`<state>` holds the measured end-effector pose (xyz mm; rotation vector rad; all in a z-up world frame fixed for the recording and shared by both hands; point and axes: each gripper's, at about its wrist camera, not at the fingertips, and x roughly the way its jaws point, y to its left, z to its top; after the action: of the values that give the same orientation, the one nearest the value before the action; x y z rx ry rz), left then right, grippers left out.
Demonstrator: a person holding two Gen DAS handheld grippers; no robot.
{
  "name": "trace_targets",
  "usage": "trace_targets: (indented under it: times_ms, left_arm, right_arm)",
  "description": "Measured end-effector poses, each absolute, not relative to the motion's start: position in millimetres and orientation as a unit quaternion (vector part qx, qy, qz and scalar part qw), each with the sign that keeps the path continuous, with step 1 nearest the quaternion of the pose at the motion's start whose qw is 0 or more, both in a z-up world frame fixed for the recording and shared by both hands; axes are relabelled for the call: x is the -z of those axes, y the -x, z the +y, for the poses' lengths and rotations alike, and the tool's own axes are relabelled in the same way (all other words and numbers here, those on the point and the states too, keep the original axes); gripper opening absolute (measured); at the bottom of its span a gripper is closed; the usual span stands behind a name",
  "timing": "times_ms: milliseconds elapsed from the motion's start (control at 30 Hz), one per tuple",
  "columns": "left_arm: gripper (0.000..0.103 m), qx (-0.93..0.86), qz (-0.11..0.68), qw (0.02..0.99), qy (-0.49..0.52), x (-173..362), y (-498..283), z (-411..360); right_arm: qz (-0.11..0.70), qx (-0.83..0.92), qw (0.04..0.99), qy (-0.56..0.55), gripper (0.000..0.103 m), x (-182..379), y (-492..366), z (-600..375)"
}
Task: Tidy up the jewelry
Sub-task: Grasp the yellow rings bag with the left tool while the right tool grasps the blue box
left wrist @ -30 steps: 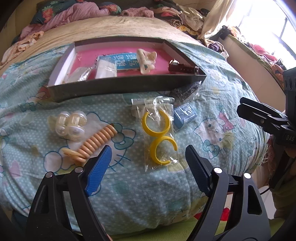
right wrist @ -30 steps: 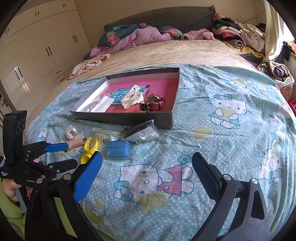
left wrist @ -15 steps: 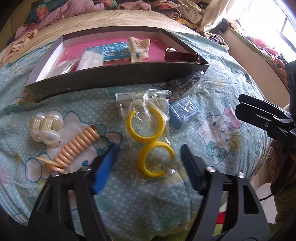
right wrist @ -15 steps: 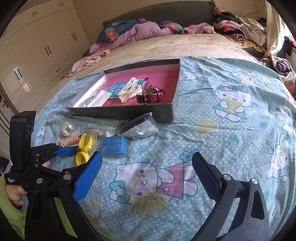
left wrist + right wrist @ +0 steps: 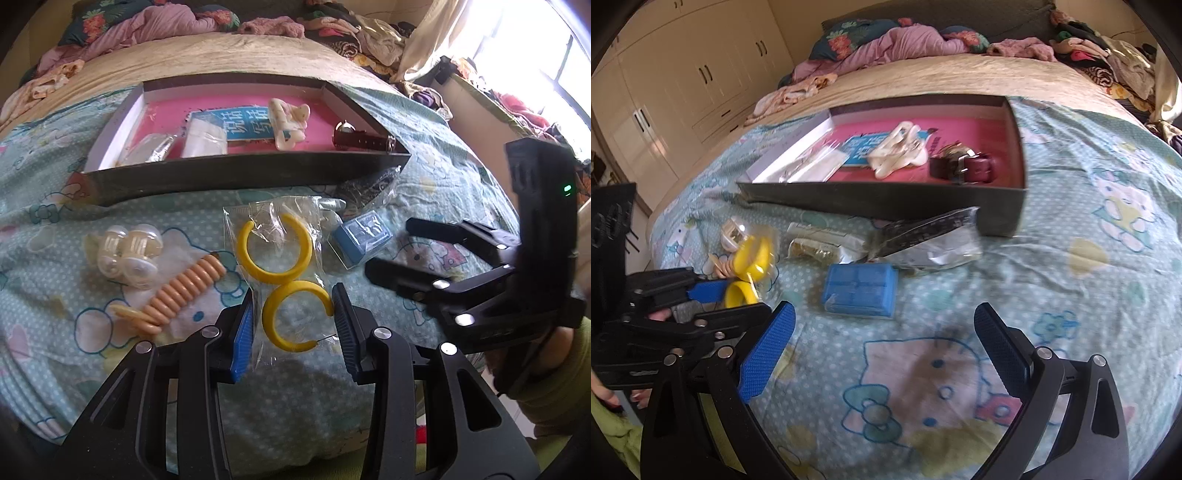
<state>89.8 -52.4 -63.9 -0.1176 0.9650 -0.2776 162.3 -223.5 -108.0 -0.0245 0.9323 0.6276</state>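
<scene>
A clear bag of two yellow hoop earrings [image 5: 284,280] lies on the bed [image 5: 295,398], just before the shallow box [image 5: 251,173], its long axis running from the left gripper [image 5: 291,325] toward the box. That gripper's pads closely flank the nearer hoop; whether they press it, I cannot tell. The right gripper [image 5: 882,354] gapes wide, holding nothing, near the blue case [image 5: 860,290].
</scene>
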Motion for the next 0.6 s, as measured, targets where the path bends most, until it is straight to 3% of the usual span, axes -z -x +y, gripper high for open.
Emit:
trace_targets:
  times_ms: [33, 133, 200, 267, 600]
  left_arm:
    - [0.031, 0.132, 0.459, 0.876, 0.058, 61, -89, -50]
    - [0.031, 0.130, 0.453, 0.880, 0.067, 55, -88, -42]
    - [0.031, 0.127, 0.448, 0.882, 0.072, 52, -87, -38]
    - [0.031, 0.127, 0.444, 0.883, 0.078, 50, -87, -35]
    - [0.031, 0.111, 0.418, 0.897, 0.094, 34, -87, -15]
  right_arm:
    - [0.441, -0.299, 0.846, 0.015, 0.094, 110, -163, -219]
    - [0.440, -0.306, 0.844, 0.029, 0.077, 114, -165, -208]
    - [0.436, -0.309, 0.844, 0.048, 0.054, 116, -166, -201]
    - [0.433, -0.316, 0.843, 0.053, 0.045, 115, -165, -199]
    - [0.414, -0.337, 0.844, 0.047, 0.045, 93, -154, -204]
